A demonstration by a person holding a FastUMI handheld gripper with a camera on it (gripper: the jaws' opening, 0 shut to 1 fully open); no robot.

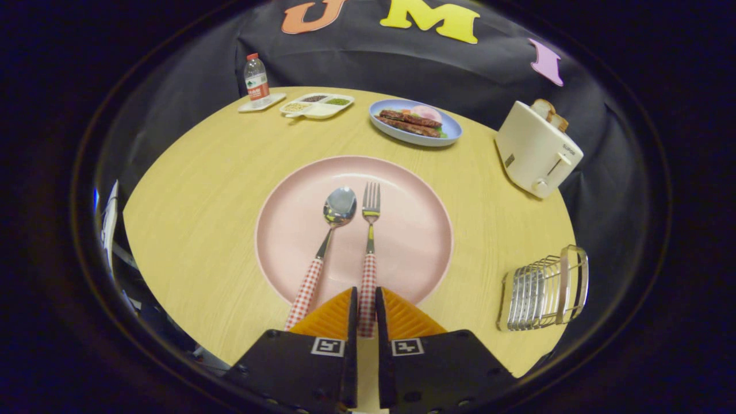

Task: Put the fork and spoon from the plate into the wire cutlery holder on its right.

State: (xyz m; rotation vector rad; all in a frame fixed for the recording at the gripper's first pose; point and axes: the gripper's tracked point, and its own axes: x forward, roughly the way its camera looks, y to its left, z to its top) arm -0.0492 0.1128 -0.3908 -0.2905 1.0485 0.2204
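1. Step in hand, as judged: grasp of the fork [370,241], first of the two pieces to move. Spoon [332,236] untouched, lying just left of the fork, both on the pink plate [414,230].
2. Claw [365,305] nearly together, fingers set on either side of the fork's checked handle end at the near rim of the plate. Looked clamped on the handle, with a thin sliver of gap on each side; full pressure could not be confirmed.
3. Wire cutlery holder [543,290] stood on the tabletop [201,201] to the right of the plate, well apart from it, close to the tabletop's edge. Nothing seen inside.
4. Next move, as judged: lift handle clear of the plate rim, swing right, tip the fork upright and lower it into the holder. Long fork held at its far end likely to droop or pivot; firm grip wanted.
5. Materials: fork and spoon with polished metal heads, narrow necks, red-and-white gingham handles. Spoon bowl mirror-bright. Plate round, matte, shallow raised rim. Holder of bright wire bars, curved, open-sided. Tabletop round, pale wood grain.
6. Elsewhere: white toaster [537,149] with bread, blue plate of food [415,122], divided white dish [317,106], water bottle [256,79] on a small tray.
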